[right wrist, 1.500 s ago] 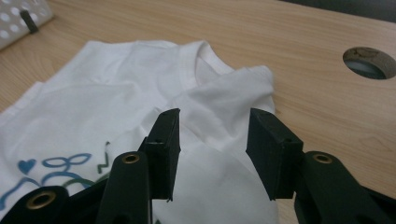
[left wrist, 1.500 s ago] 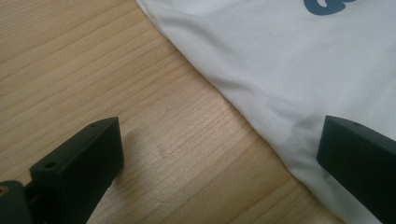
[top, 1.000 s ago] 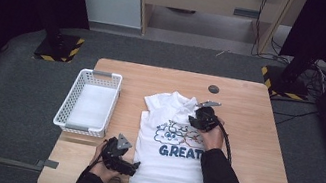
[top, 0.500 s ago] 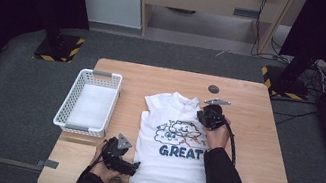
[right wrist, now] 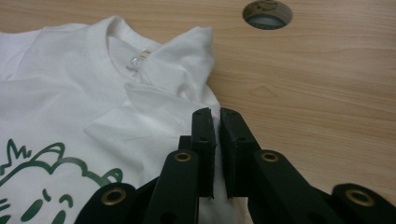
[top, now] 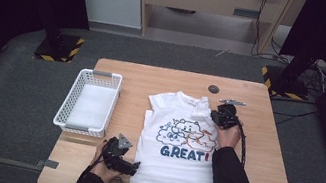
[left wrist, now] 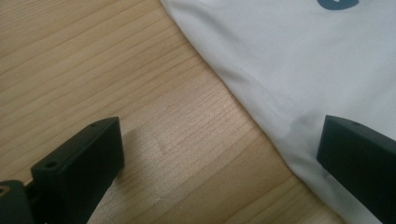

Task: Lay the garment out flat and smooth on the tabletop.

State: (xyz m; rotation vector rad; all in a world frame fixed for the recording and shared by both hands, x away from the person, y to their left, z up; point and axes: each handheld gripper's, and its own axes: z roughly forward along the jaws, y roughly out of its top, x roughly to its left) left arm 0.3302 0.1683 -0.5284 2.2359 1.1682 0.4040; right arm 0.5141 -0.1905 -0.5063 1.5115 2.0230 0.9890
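The fingers of the right gripper are pinched together on the folded-in sleeve of the white T-shirt, which lies flat on the counter — print up. The left gripper rests at the shirt's lower left corner, fingers wide apart — one over wood, one over the hem.

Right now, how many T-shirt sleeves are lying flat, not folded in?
1. The left sleeve lies spread flat on the table near the basket. The right sleeve is folded inward over the T-shirt, beside the shut right tool.
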